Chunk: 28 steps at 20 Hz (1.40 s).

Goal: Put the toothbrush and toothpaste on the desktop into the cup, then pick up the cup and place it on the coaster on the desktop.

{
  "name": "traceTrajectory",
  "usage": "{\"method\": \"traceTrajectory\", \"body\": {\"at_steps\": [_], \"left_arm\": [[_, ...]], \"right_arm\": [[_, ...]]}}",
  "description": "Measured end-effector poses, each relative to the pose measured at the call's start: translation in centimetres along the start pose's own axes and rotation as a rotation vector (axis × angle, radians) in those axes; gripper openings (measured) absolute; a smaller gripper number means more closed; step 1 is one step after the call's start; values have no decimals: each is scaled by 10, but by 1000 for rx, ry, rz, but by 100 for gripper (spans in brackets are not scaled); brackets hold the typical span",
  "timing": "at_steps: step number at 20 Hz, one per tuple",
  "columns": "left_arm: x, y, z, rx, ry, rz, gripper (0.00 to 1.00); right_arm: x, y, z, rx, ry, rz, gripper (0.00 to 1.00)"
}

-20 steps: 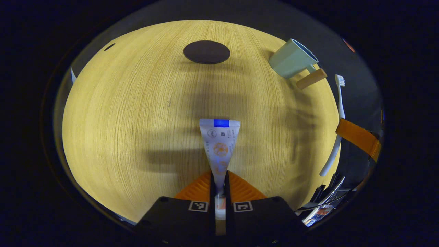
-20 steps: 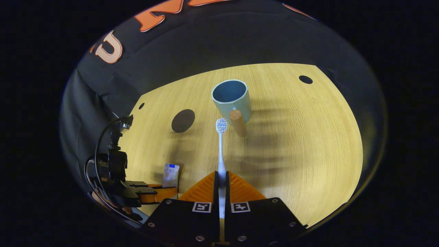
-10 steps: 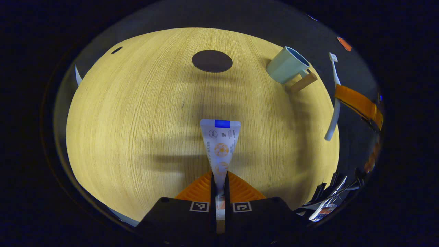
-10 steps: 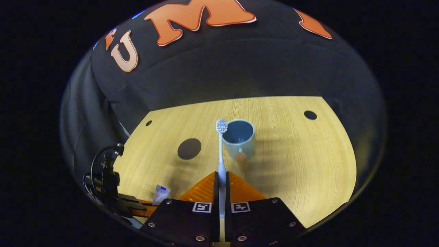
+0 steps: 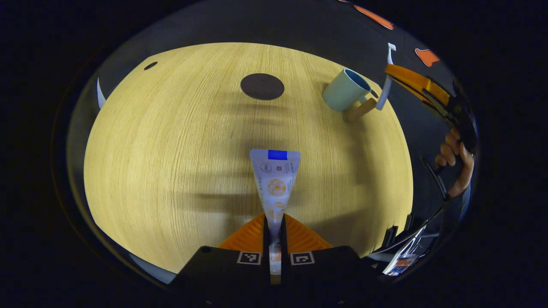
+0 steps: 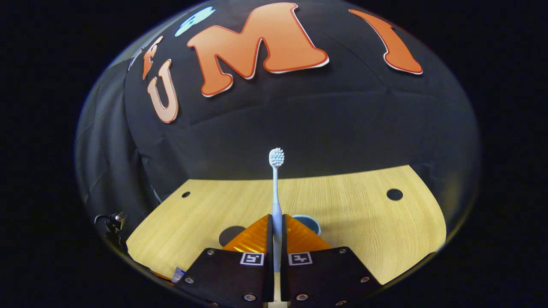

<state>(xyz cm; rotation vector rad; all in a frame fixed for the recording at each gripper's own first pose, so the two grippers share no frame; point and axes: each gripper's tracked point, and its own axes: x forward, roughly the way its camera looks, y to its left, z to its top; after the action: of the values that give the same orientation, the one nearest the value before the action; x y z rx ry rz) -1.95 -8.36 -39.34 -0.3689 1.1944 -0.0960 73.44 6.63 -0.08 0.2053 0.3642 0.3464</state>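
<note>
In the left gripper view my left gripper (image 5: 274, 220) is shut on the white toothpaste tube (image 5: 275, 184), held above the wooden desktop (image 5: 171, 149). The pale green cup (image 5: 345, 90) with a wooden handle stands at the far right. The dark round coaster (image 5: 262, 86) lies at the back centre. My right gripper (image 5: 396, 73) hangs beside the cup with the white toothbrush (image 5: 385, 85). In the right gripper view my right gripper (image 6: 276, 220) is shut on the toothbrush (image 6: 275, 184), bristles up. The cup's rim (image 6: 309, 221) peeks out behind the right finger. The coaster (image 6: 230, 234) lies to its left.
A hand (image 5: 454, 158) holds the right gripper at the right edge of the left gripper view, with cables below it. Small dark holes (image 6: 394, 194) mark the desktop (image 6: 364, 214). The black booth wall (image 6: 299, 128) rises behind the desk.
My right gripper has tilted upward and moved toward the cup with the toothbrush, so the cup has slid down behind its fingers. My left gripper has held the toothpaste nearly still.
</note>
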Motion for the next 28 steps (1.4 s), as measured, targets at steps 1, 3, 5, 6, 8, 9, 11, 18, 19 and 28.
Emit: {"method": "traceTrajectory", "body": {"at_steps": [1,3,5,6,8,9,11,18,19,28], "left_arm": [[9,6,-2,-1,-3,3,10],[14,9,-12,-7,-6,4,10],[15,22,-21,-10,-7,-7,10],[17,29,-27,-11,-7,-9,12],[23,36,-35,-9,-16,-10,10],[20,13,-7,-9,-20,-8,10],[18,5,-1,-8,-24,-6,10],[6,-16,19,2,-52,4,10],[3,-18,24,5,-61,8,10],[-2,-41,93,105,-232,-17,10]], "right_arm": [[3,-1,11,-7,-43,-2,6],[14,1,21,-14,-113,-4,6],[21,2,31,-39,-170,-1,6],[23,1,37,-47,-197,1,6],[30,-6,45,-55,-246,0,6],[34,-12,46,-67,-260,-7,6],[44,-20,40,-101,-270,-15,6],[67,-23,-8,-146,-230,-2,6],[70,-22,-16,-145,-221,5,7],[53,-36,-35,-65,-115,-57,18]]}}
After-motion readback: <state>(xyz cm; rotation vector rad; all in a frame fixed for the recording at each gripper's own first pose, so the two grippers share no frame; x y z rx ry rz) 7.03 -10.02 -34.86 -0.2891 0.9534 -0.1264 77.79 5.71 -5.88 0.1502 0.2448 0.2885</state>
